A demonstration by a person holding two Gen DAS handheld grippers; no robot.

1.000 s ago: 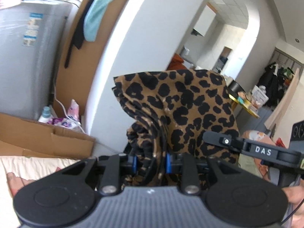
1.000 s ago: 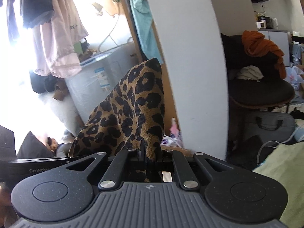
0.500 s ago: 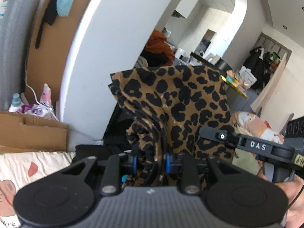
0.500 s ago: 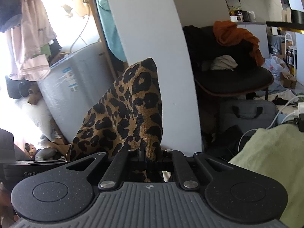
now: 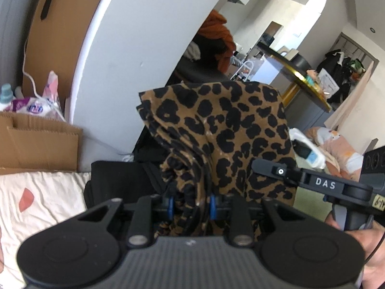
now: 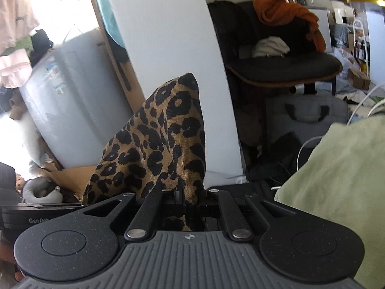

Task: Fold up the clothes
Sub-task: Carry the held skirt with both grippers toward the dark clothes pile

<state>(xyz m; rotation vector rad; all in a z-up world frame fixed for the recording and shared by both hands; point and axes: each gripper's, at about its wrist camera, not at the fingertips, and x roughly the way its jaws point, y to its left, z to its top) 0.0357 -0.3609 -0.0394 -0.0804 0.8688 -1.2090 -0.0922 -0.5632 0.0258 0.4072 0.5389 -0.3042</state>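
A leopard-print garment (image 5: 231,132) is held up in the air between both grippers. My left gripper (image 5: 190,204) is shut on a bunched edge of it, with the cloth rising above the fingers. My right gripper (image 6: 190,197) is shut on another corner of the same garment (image 6: 163,144), which stands up as a peak. The right gripper's body (image 5: 324,185) shows at the right of the left wrist view, close beside the cloth. The left gripper's body (image 6: 28,216) shows at the left edge of the right wrist view.
A white pillar (image 5: 134,55) stands just ahead. Below lies a patterned cream sheet (image 5: 41,200), with a cardboard box (image 5: 36,144) behind it. A black chair (image 6: 288,67) holds orange clothing. A light green cloth (image 6: 336,180) lies at the right.
Both grippers have swung to the right with the garment still held. The pillar and the grey appliance have slid left in view, and the chair and room behind have come into sight.
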